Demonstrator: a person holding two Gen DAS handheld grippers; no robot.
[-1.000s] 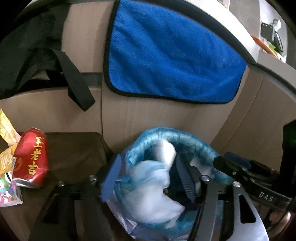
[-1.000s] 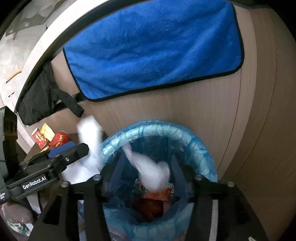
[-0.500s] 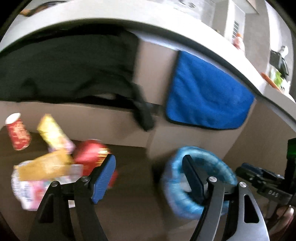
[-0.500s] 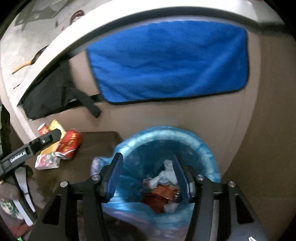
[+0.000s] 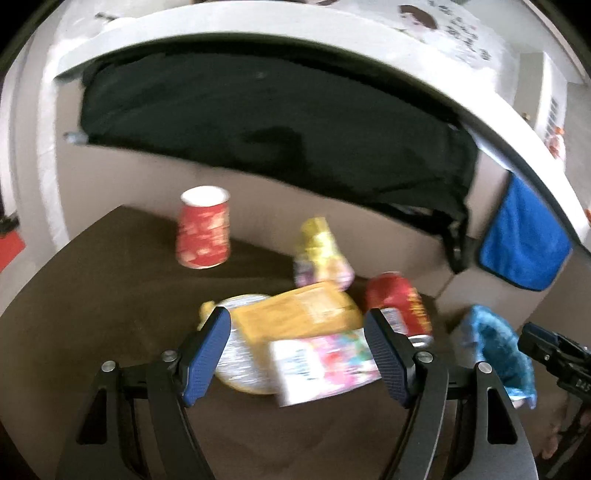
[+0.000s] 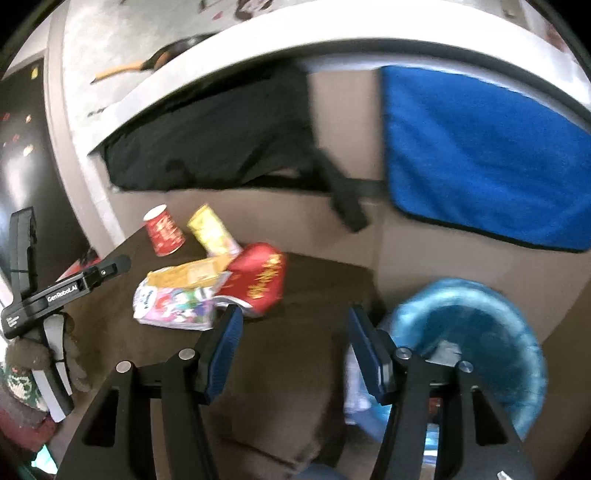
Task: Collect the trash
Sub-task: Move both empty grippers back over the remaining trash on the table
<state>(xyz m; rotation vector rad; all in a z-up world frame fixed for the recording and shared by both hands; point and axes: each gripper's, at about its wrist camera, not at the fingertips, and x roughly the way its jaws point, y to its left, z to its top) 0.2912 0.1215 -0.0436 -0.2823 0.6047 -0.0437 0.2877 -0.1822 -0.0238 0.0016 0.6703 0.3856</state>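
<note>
A pile of trash lies on the brown table (image 5: 92,295): a red can (image 5: 400,306) on its side, a yellow packet (image 5: 299,314), a pink printed wrapper (image 5: 325,363), a yellow-pink wrapper (image 5: 319,251) and an upright red paper cup (image 5: 203,232). My left gripper (image 5: 297,354) is open and empty, just in front of the pile. My right gripper (image 6: 293,350) is open and empty, over the table between the can (image 6: 260,278) and the blue-lined bin (image 6: 476,328). The left gripper (image 6: 74,288) shows at the left of the right wrist view.
A black bag (image 5: 277,125) and a blue towel (image 6: 484,155) hang on the wooden panel behind the table. The bin (image 5: 495,350) stands off the table's right end. A white counter edge (image 5: 258,29) runs above.
Both grippers swung left, away from the bin toward the trash pile. The white tissue the left gripper held a second ago is gone from it; white paper lies in the bin.
</note>
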